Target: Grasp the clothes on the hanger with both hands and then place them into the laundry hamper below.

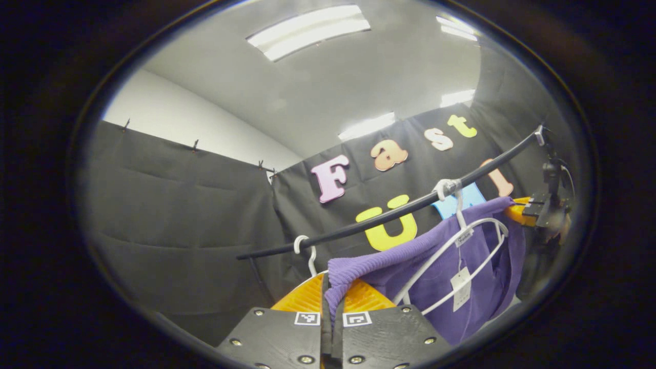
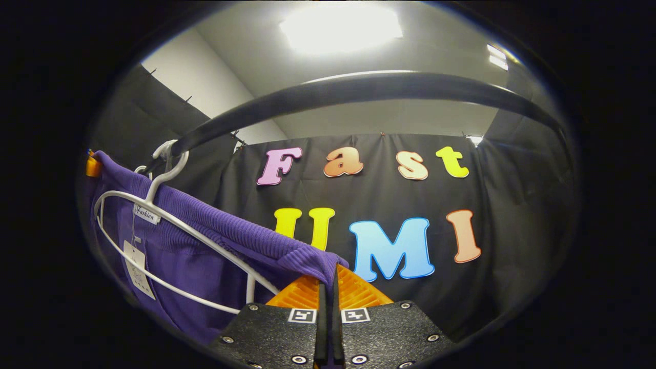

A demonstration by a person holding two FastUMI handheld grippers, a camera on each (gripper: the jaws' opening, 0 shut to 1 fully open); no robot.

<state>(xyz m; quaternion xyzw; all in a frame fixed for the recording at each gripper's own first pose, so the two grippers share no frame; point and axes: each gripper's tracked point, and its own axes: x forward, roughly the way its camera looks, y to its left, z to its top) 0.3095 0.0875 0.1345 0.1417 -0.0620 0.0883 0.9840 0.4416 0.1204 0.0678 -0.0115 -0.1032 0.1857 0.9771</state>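
Note:
A purple knitted garment [image 1: 461,271] hangs on a white hanger [image 1: 451,256] hooked over a dark rail [image 1: 389,212]. My left gripper [image 1: 332,297] is shut on one ribbed end of its waistband, which is pinched between the fingers. In the right gripper view the same purple garment [image 2: 205,256] stretches left from my right gripper [image 2: 330,279], which is shut on the other end of the ribbed band. The white hanger [image 2: 169,220] and a paper tag [image 2: 136,269] show at left. The right gripper [image 1: 520,210] also appears far right in the left gripper view, holding the cloth.
The dark rail [image 2: 359,92] arcs overhead close to the right gripper. A second white hanger hook [image 1: 302,246] sits on the rail near my left gripper. Black cloth walls surround the booth.

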